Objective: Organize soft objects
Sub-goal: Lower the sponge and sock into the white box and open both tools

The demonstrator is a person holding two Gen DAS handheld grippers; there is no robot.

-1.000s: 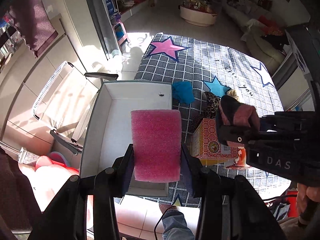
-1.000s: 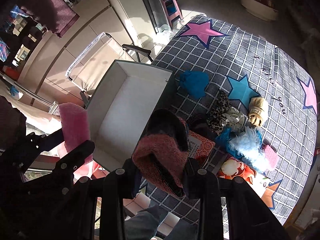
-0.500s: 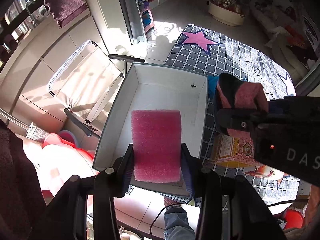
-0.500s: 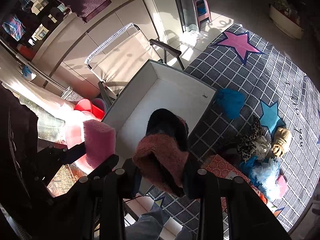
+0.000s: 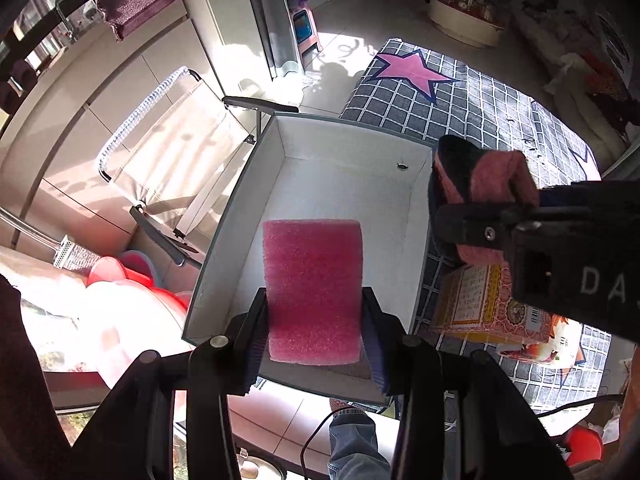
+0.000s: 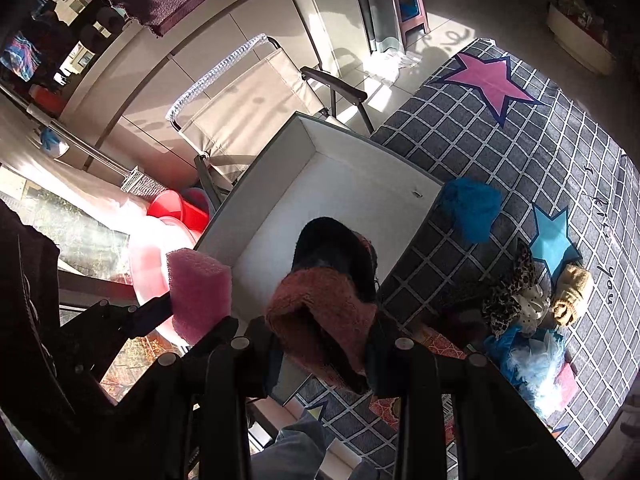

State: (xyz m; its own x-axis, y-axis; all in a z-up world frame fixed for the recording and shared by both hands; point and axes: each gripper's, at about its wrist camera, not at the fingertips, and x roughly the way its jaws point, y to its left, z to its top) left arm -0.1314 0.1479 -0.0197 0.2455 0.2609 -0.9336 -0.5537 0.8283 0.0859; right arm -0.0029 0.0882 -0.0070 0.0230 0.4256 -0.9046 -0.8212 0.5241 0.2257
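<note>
Gripping pink sponge above white box.

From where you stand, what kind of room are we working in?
Most likely a home living area: a star-patterned rug on a tiled floor, a folding chair by the wall, and what looks like a sofa beyond. The white box sits at the rug's edge.
</note>
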